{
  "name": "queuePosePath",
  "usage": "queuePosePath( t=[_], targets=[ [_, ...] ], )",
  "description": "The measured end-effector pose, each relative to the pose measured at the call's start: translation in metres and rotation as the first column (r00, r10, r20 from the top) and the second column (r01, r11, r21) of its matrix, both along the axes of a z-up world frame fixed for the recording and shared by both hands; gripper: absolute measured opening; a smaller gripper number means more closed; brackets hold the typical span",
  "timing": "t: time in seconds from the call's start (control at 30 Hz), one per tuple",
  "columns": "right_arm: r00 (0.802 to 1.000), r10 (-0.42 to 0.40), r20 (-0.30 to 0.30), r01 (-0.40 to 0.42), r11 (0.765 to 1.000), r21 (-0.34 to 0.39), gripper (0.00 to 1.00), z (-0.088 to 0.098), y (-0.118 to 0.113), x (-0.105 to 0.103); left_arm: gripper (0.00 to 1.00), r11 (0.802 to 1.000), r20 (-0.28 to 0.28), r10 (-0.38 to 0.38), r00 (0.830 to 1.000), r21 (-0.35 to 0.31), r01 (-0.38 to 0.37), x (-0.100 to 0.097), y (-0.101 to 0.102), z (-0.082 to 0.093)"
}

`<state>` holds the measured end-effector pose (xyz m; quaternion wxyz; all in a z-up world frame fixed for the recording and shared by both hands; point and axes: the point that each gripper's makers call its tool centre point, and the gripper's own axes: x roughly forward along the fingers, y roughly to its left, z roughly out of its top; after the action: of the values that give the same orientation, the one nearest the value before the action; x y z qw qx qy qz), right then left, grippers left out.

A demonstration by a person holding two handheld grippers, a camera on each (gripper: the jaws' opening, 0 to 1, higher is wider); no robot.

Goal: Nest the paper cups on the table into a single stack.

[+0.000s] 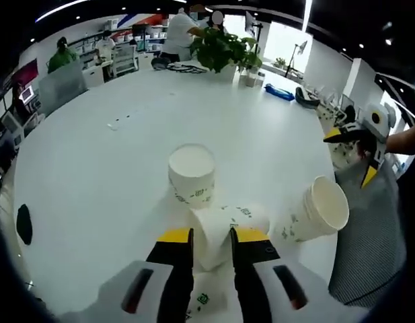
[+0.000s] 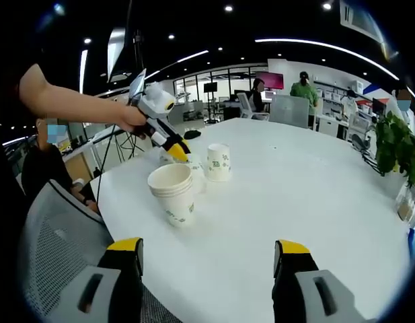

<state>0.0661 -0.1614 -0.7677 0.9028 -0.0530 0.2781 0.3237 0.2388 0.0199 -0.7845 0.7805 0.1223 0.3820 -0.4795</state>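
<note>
While the left gripper (image 1: 211,252) clamps a lying cup (image 1: 224,229) beside an upside-down cup (image 1: 192,172) in its view, the right gripper (image 2: 207,259), jaws apart, faces the stack (image 2: 173,193); carry the cup over mouth-up.

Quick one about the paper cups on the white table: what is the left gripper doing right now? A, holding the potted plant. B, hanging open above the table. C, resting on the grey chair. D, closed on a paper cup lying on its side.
D: in the left gripper view the left gripper has its jaws pressed on a paper cup lying sideways on the white table.
</note>
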Motion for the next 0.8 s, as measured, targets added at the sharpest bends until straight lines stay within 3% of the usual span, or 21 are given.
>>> queuePosePath(
  t=[0.37,0.57,0.8],
  targets=[
    [1.0,-0.003,-0.012,0.003,1.0,0.002,0.8,-0.002,-0.001,0.0,0.12,0.993,-0.114,0.026,0.993,-0.114,-0.039,0.002,-0.002,-0.003],
    [1.0,-0.004,-0.017,0.004,1.0,0.003,0.79,-0.002,-0.001,-0.001,0.11,0.992,-0.141,-0.01,0.99,-0.124,-0.007,-0.005,-0.005,-0.006],
    [1.0,0.007,-0.018,-0.007,1.0,-0.002,0.79,-0.003,0.001,-0.002,0.02,0.991,-0.162,-0.062,0.985,-0.128,0.041,-0.019,-0.005,-0.006]
  ],
)
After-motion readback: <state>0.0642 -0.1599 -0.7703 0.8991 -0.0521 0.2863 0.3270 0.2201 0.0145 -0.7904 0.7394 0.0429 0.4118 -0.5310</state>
